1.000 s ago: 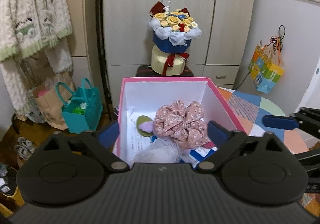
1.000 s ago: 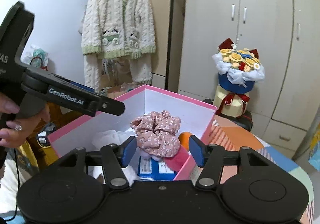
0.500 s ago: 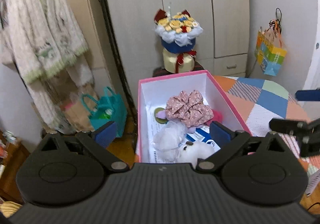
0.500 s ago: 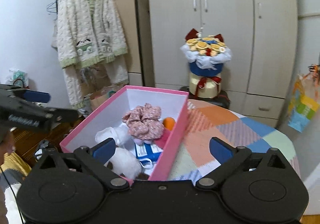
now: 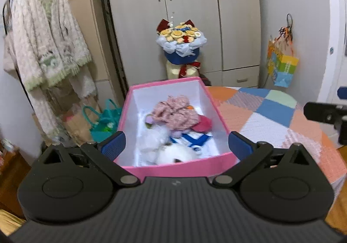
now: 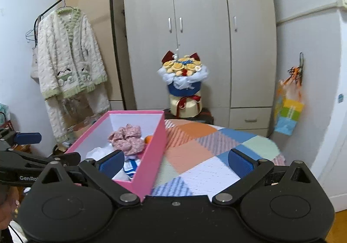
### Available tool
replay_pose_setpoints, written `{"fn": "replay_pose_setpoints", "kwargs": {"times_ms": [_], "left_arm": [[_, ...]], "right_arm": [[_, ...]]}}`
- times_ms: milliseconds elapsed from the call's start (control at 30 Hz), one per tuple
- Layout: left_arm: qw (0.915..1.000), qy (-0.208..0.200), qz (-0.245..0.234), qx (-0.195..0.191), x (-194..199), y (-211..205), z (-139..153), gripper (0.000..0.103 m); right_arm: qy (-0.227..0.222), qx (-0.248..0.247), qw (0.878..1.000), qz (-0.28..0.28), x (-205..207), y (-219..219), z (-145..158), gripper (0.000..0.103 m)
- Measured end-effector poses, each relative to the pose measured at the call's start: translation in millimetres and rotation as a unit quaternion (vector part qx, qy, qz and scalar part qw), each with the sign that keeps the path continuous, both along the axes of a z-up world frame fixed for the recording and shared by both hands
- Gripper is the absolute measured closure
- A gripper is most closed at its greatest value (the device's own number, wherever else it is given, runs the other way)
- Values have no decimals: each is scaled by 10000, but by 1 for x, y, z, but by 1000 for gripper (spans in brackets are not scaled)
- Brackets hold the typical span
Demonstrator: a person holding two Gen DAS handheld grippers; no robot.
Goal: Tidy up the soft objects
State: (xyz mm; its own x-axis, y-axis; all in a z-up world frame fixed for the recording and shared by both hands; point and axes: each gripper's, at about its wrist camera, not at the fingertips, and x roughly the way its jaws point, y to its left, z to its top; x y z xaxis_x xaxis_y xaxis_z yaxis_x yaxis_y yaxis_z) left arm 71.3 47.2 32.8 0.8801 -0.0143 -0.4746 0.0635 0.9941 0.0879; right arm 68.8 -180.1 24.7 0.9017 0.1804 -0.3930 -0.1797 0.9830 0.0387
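Observation:
A pink box (image 5: 213,103) with white walls stands on a patchwork table (image 5: 271,119). It holds a pink floral scrunchie (image 5: 175,114), white fluffy items (image 5: 156,139), a white plush (image 5: 175,155), a blue-and-white item (image 5: 195,140) and a red piece (image 5: 202,123). My left gripper (image 5: 176,145) is open and empty, above the box's near end. My right gripper (image 6: 176,160) is open and empty, over the box's right wall (image 6: 151,154) and the table (image 6: 208,152). The scrunchie (image 6: 128,139) and an orange thing (image 6: 148,139) show in the right wrist view.
A flower bouquet (image 5: 181,48) stands behind the box before a grey wardrobe (image 5: 184,15). A cream cardigan (image 5: 45,48) hangs on a rack at left, teal bags (image 5: 104,121) below. A colourful bag (image 5: 282,65) hangs on the right wall.
Both grippers have pulled back and up from the box. The right gripper has opened wide and swung right. More of the table and box shows.

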Motion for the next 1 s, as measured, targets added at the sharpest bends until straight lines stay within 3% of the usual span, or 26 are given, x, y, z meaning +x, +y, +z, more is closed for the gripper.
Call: {"fn": "replay_pose_setpoints", "kwargs": {"times_ms": [200, 1000], "left_arm": [[9999, -85, 93, -94, -8, -8, -16, 0], [9990, -415, 75, -158, -23, -10, -33, 0]], "right_arm": [[21, -113, 9989, -456, -10, -15, -15, 0], [-79, -525, 9960, -716, -35, -8, -33, 0]]}}
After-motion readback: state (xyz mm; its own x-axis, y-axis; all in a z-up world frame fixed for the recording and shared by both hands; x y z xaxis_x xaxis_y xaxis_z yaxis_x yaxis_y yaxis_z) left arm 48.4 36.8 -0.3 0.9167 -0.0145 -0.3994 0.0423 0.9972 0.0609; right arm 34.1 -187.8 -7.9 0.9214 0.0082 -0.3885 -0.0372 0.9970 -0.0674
